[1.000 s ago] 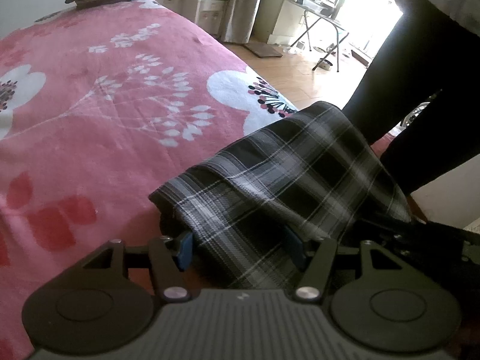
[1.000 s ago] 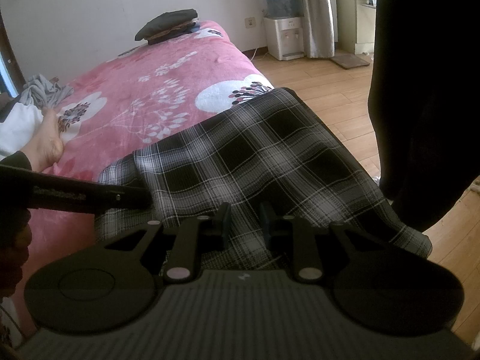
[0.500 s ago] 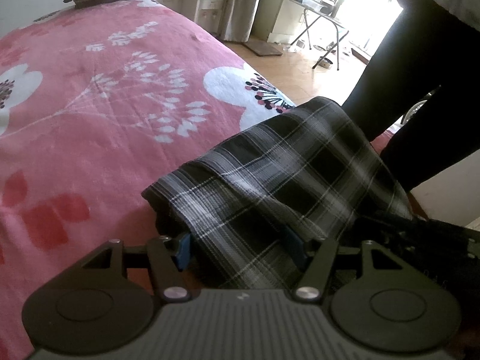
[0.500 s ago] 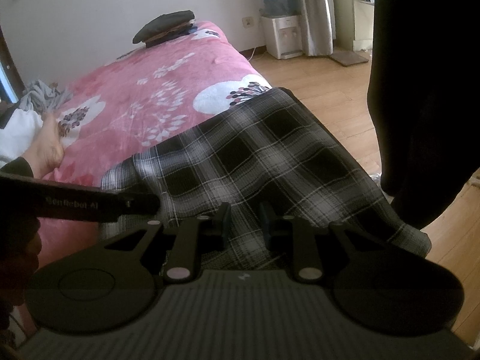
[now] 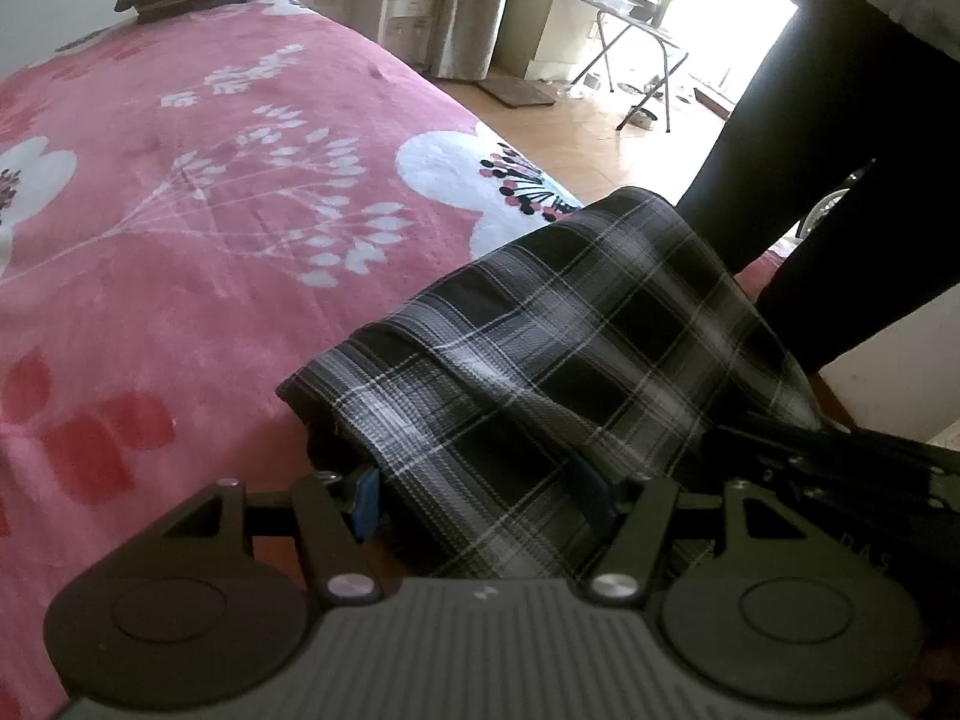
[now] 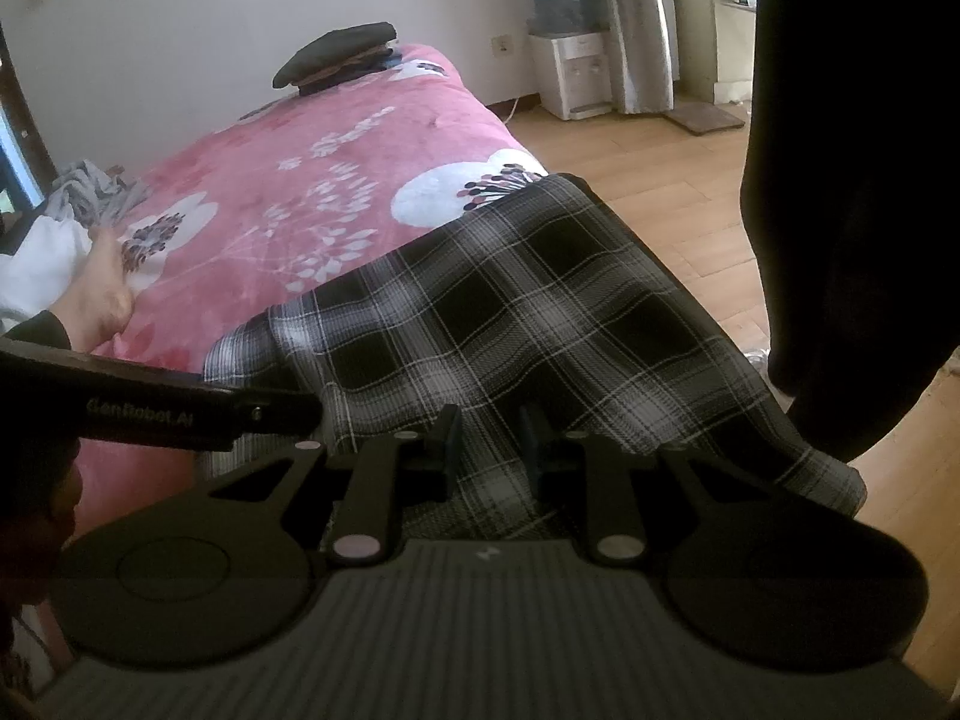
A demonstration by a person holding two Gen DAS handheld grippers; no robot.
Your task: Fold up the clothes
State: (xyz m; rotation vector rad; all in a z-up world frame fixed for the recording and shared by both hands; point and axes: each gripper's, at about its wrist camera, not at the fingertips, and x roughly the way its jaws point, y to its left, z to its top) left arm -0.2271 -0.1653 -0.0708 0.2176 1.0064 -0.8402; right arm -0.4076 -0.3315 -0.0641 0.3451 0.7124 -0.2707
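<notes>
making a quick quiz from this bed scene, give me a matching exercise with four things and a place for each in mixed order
Things:
1. plaid garment
2. dark cap
3. water dispenser
4. folding table

Places:
A. on the floor against the far wall, beside the curtain
B. at the far end of the pink blanket
C. by the bright window
D. draped over the near corner of the bed, in front of both grippers

Pairs: 1-D, 2-B, 3-A, 4-C
</notes>
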